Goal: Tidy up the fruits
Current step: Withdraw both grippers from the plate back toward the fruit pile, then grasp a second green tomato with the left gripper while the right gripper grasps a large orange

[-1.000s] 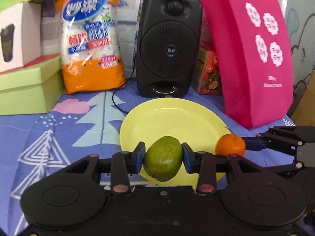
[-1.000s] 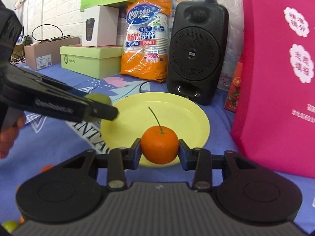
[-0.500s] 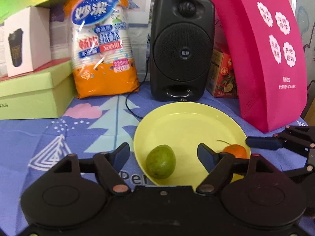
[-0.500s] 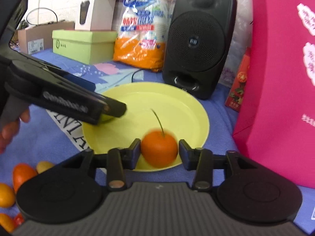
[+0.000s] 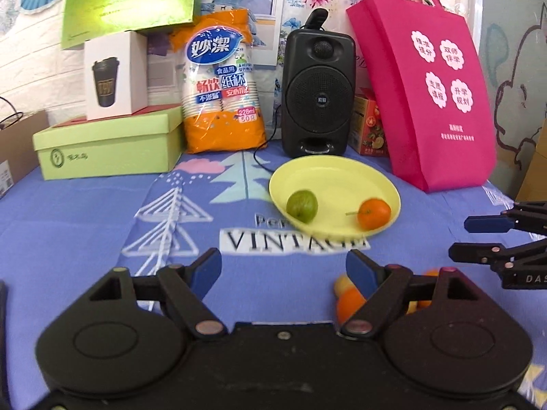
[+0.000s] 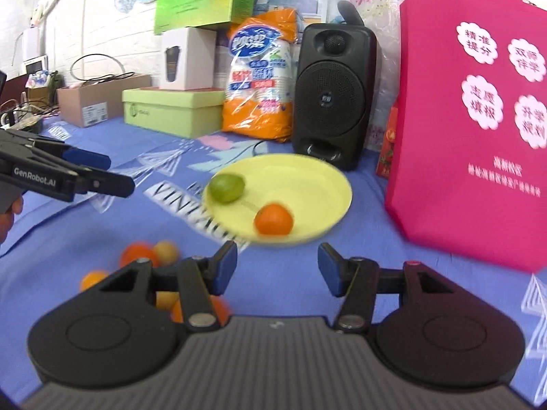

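A yellow plate (image 5: pixel 342 177) (image 6: pixel 321 184) lies on the blue cloth in front of the speaker. A green fruit (image 5: pixel 302 205) (image 6: pixel 227 188) rests on its left side and an orange with a stem (image 5: pixel 374 214) (image 6: pixel 273 219) on its right. My left gripper (image 5: pixel 283 270) is well short of the plate, jaws wide apart with nothing between them. My right gripper (image 6: pixel 277 266) is also back from the plate, its jaws opening and empty. Several small orange and yellow fruits (image 5: pixel 348 302) (image 6: pixel 147 256) lie on the cloth near the grippers, partly hidden behind the fingers.
Along the back stand a black speaker (image 5: pixel 316 94) with a cable, an orange bag of paper cups (image 5: pixel 222 85), green boxes (image 5: pixel 106 143), a white cup box (image 5: pixel 114 77) and a pink tote bag (image 5: pixel 427 102) right of the plate. A hand (image 6: pixel 8 212) holds the left gripper.
Both grippers let go of their fruit onto the plate and drew back from it. The green fruit and the orange now lie free, and loose fruits have come into view.
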`<state>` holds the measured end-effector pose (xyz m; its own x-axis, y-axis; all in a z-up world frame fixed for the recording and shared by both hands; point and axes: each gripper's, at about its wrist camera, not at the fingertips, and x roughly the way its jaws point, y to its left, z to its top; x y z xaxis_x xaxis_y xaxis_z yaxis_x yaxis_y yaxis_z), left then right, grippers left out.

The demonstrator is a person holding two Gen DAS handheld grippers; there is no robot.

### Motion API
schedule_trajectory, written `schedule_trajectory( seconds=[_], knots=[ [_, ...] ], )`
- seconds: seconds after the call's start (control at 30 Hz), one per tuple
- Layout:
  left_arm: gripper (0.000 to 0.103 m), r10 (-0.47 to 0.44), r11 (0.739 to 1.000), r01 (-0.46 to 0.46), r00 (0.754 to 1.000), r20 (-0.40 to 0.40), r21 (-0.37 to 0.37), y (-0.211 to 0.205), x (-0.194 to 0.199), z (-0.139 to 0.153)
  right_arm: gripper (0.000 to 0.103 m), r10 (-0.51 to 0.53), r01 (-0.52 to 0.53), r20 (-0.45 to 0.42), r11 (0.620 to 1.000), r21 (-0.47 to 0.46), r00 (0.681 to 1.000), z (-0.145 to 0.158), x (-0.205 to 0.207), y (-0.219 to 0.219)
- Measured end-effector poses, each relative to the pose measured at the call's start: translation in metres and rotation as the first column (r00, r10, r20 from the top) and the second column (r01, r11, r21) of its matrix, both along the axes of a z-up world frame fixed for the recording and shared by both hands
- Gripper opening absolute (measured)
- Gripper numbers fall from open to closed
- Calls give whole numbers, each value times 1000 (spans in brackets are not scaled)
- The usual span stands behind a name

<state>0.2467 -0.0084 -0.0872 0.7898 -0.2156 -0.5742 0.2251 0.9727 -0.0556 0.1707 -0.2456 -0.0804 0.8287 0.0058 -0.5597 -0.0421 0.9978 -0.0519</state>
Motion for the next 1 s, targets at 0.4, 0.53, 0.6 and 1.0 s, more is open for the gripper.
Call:
schedule_trajectory(
  seconds=[0.4,0.53,0.6,1.0],
  knots=[
    [74,-72,997,73,996,-50,4,3,-102,-23,51,36,-38,-93,999,-28,995,-25,-85,37],
    [74,-192,981,191,980,-49,-20,-19,-125,-24,51,86,-88,-96,996,-15,992,-26,-94,46],
    [74,-218,976,218,974,-57,-9,-33,-127,-29,51,101,-103,-97,995,-16,990,-27,-94,49],
    [37,-211,975,200,970,-118,-100,-41,-99,-46,50,123,-125,-97,992,-6,988,-28,-93,46]
  ],
)
